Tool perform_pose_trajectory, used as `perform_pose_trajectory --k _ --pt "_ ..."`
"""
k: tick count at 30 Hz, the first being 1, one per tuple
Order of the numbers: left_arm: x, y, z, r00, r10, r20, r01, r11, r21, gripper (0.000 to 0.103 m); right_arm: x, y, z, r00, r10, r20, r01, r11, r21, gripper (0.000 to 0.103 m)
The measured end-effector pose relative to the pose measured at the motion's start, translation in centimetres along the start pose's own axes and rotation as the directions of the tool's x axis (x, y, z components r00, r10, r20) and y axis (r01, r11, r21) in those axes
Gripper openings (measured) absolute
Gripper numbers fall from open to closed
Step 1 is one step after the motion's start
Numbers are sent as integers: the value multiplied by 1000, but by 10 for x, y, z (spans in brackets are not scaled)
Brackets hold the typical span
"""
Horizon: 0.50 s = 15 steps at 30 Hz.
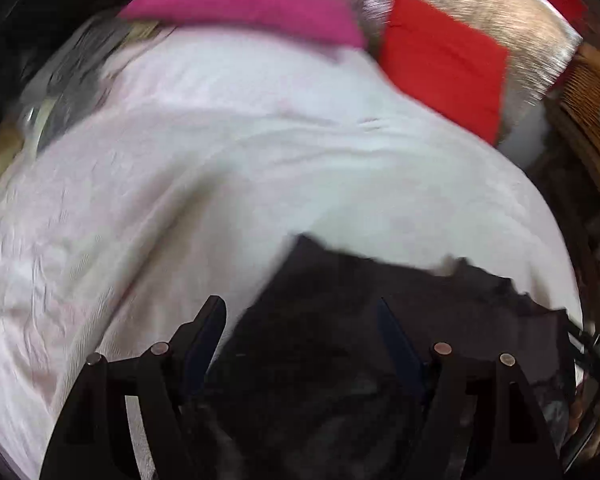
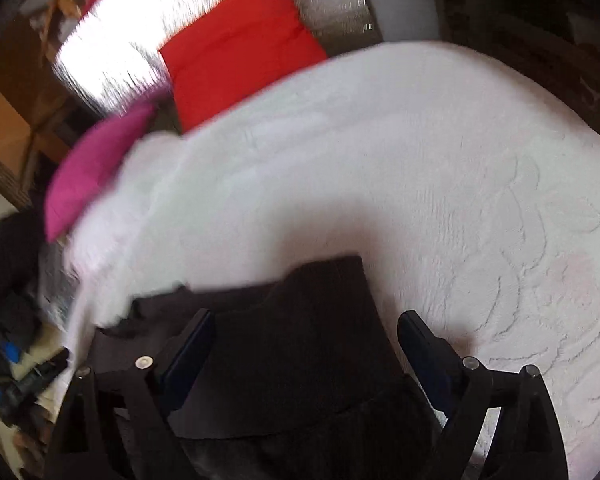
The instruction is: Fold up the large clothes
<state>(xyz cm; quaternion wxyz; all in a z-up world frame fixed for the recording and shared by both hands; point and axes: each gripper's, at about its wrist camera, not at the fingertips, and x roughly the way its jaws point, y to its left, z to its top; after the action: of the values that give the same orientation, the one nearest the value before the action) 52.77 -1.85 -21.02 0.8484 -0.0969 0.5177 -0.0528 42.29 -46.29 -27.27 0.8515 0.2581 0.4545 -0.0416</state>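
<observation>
On the white textured bedspread [image 2: 440, 184] in front of me lies the dark garment [image 2: 300, 340], a brown-black cloth spread flat near the bed's closer edge. Both views are smeared with blur, so fine detail in the fabric escapes me.

My left gripper [image 1: 300, 332] hangs over the garment with its jaws spread wide; the dark cloth sits under and between the two fingers [image 1: 206, 332], but neither pad presses on it. In this view the garment's ragged upper edge runs across the bedspread [image 1: 180, 184] towards the right.

My right gripper [image 2: 306, 340] is likewise wide apart, one finger [image 2: 196, 344] over the garment's left part and the other out over the white cover just beside the cloth's right edge. Nothing is pinched there either; a folded flap of the garment lies loose between the fingers.

Past the bed's far edge I see a magenta cushion [image 2: 96, 168], a red cushion [image 2: 240, 48] beside it, and a shiny silver sheet [image 2: 140, 40] underneath the red one. Dark clutter [image 2: 8, 280] lies off the bed on the left.
</observation>
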Motion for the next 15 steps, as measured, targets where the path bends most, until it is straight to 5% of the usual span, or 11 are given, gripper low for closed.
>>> perform_pose_trajectory --k 3,4,5,8,11,15 --pt "18 7 -3 998 -13 -62 12 1000 -17 73 10 16 -6 985 -170 -7 168 978 -125 40" --pt "20 6 -5 998 -27 -65 26 1000 -14 61 8 20 -8 980 -197 7 196 968 -159 21" --pt "24 3 -6 997 -21 -73 21 1000 -6 59 5 22 -7 977 -210 22 211 963 -167 16" --pt "24 -4 -7 999 34 -25 -33 999 28 46 -10 20 -2 969 -227 99 240 961 -139 10" --pt "14 -9 -5 999 0 47 -1 1000 25 42 -25 12 1 954 -248 167 268 957 -109 10" --pt "26 -9 -6 999 35 13 -35 999 35 42 -8 -1 4 964 -238 121 246 968 -54 10"
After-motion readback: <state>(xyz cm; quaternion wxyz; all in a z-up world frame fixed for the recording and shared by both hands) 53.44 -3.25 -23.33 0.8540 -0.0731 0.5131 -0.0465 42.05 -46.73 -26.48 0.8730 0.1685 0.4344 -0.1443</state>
